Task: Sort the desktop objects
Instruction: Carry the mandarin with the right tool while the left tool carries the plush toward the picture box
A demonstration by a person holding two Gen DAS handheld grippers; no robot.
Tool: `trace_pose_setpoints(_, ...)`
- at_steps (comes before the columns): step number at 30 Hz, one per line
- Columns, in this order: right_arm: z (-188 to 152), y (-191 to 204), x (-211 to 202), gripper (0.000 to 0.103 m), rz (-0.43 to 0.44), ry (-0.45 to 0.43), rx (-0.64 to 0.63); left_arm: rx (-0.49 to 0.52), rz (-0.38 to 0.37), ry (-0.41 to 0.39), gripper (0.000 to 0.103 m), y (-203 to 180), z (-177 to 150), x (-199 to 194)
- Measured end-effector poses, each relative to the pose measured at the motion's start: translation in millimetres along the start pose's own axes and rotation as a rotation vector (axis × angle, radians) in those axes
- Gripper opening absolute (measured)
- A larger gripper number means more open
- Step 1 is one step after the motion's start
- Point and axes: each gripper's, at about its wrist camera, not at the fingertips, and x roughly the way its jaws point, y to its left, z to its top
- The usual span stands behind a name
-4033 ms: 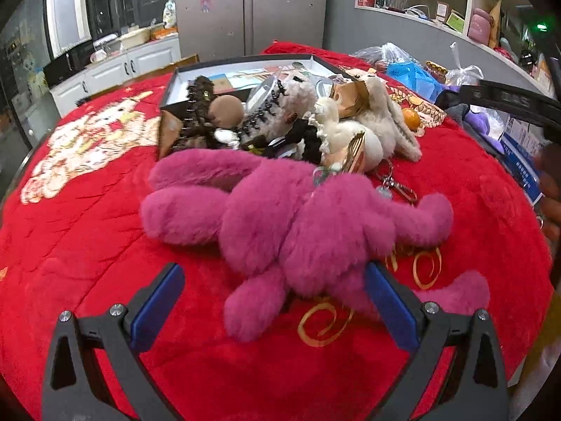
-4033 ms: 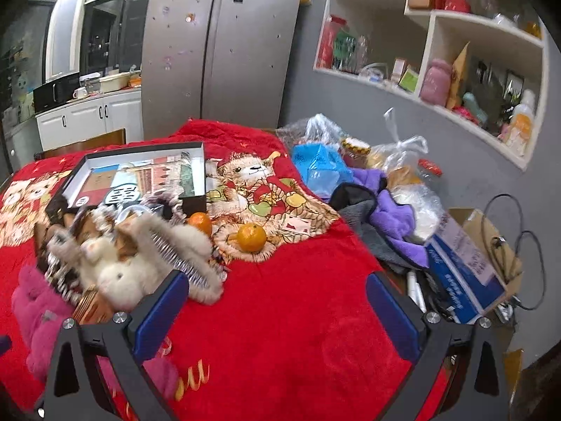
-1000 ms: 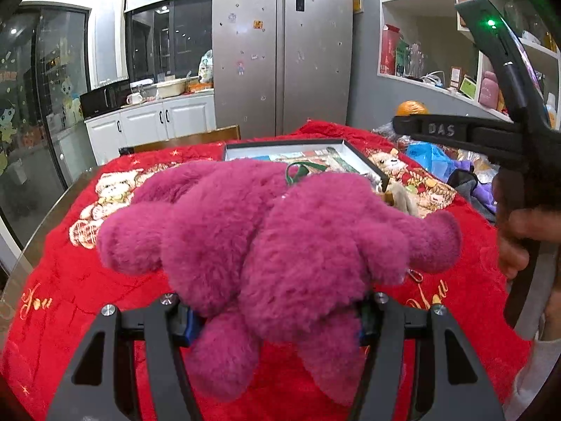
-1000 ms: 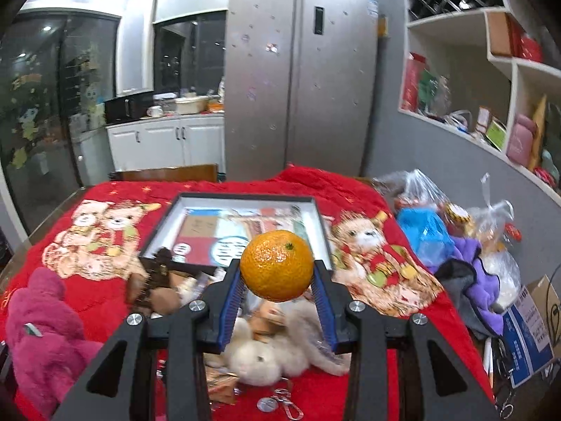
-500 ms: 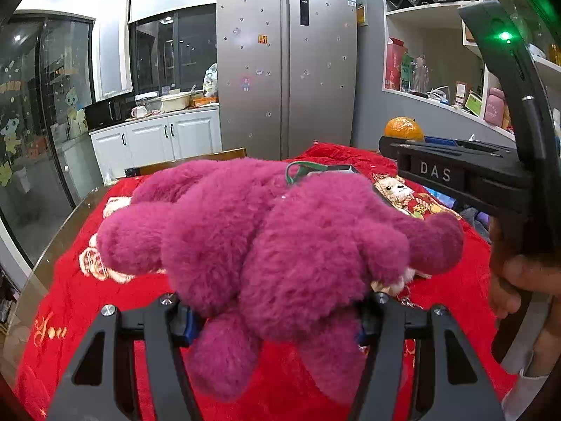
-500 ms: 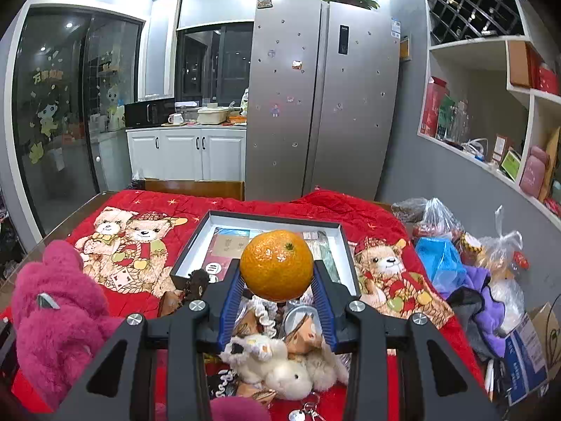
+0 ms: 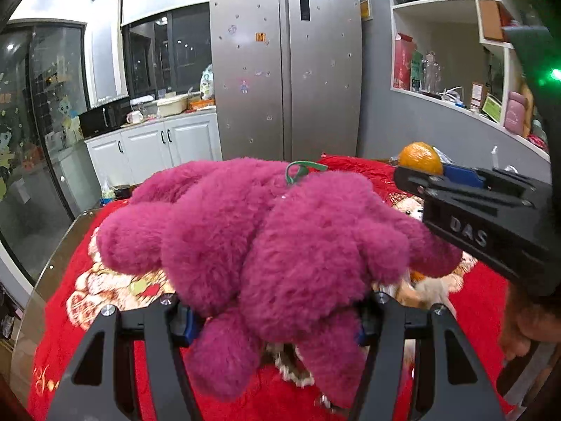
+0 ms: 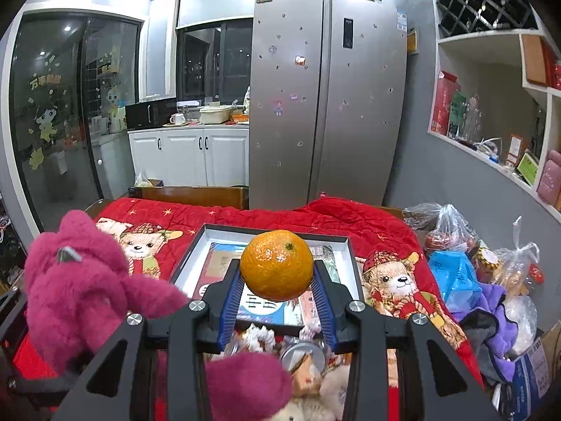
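Above the red quilted cloth with teddy-bear prints (image 8: 168, 217), a fluffy magenta plush toy (image 7: 280, 238) is clamped between the blue pads of the left gripper (image 7: 273, 319), whose jaws are held fairly wide by the bulk of the fur. The toy is lifted clear of the cloth, its limbs drooping over the black fingers. To the right of the plush toy, a round orange mandarin (image 8: 277, 265) is pinched between the ribbed blue pads of the right gripper (image 8: 277, 294), the jaws being set narrow around the fruit. Beyond the plush toy, a shallow black-rimmed white box with printed cards inside (image 8: 207, 245) is seen lying on the cloth. Below the mandarin and beside the toy's lower limb, a heap of pale plush animals (image 8: 322, 396) is seen on the cloth. A hand (image 7: 522, 329) is glimpsed on the right gripper's handle, at the toy's far right.
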Motion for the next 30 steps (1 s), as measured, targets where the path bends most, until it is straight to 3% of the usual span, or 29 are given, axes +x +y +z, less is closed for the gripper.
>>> trace_pose_setpoints(10, 20.1, -38.1, 100.0, 0.04, 0.007, 0.107, 0.009, -0.002, 0.001, 0.105, 0.063, -6.5, 46.4, 136.8)
trace_pose_setpoints(14, 16.6, -53.7, 145.3, 0.04, 0.033, 0.172, 0.037, 0.015, 0.054, 0.111, 0.063, -13.9, 41.7, 180.7)
trace_pose_setpoints(19, -0.4, -58.5, 190.6, 0.04, 0.057, 0.267, 0.034, 0.01, 0.003, 0.197, 0.063, -15.9, 21.4, 224.3)
trace_pose_setpoints(22, -6.7, -58.9, 204.5, 0.04, 0.097, 0.318, 0.059, 0.036, 0.0, 0.214, 0.063, -13.3, 15.8, 237.7)
trace_pose_setpoints(25, -7.9, -56.9, 211.4, 0.04, 0.093, 0.344, 0.053, 0.004, -0.053, 0.237, 0.063, -3.9, 12.4, 242.1)
trace_pose_setpoints(30, -12.2, -48.9, 217.8, 0.04, 0.117, 0.373, 0.039, 0.005, -0.054, 0.256, 0.063, 1.5, 6.1, 242.7)
